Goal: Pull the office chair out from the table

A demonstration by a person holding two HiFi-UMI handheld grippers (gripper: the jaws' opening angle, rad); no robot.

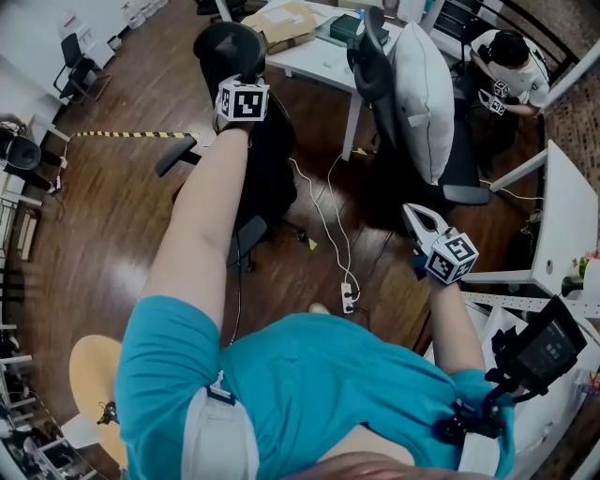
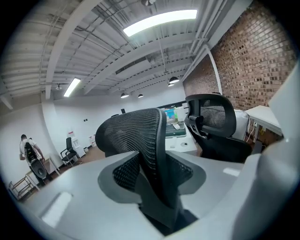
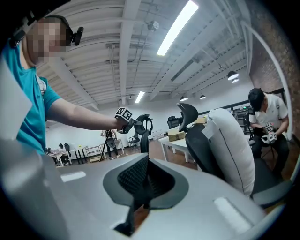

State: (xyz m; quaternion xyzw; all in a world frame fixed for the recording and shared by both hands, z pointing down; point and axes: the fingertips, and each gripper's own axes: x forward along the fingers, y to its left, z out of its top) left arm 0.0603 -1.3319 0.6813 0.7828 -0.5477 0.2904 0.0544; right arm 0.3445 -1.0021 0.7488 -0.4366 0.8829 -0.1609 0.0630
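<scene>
Open-plan office, loft-style.

Wood floor (image 1: 122, 216) w/ a white desk (image 1: 323, 61), a black mesh office chair (image 1: 253, 141) just beside it, a 2nd chair w/ a big white cushion (image 1: 424, 94) near the same desk, and a spare chair (image 1: 77, 61) by the far wall. Cardboard box (image 1: 286, 23) on the desk; power strip (image 1: 348, 298) + cables on the floor. Overhead: strip light (image 2: 159, 21), bare beams & ducts. Brick wall (image 2: 253, 61) along one side. Seated person (image 1: 511, 61) at right; more ppl (image 3: 61, 151) at tables far back in the right gripper view.
</scene>
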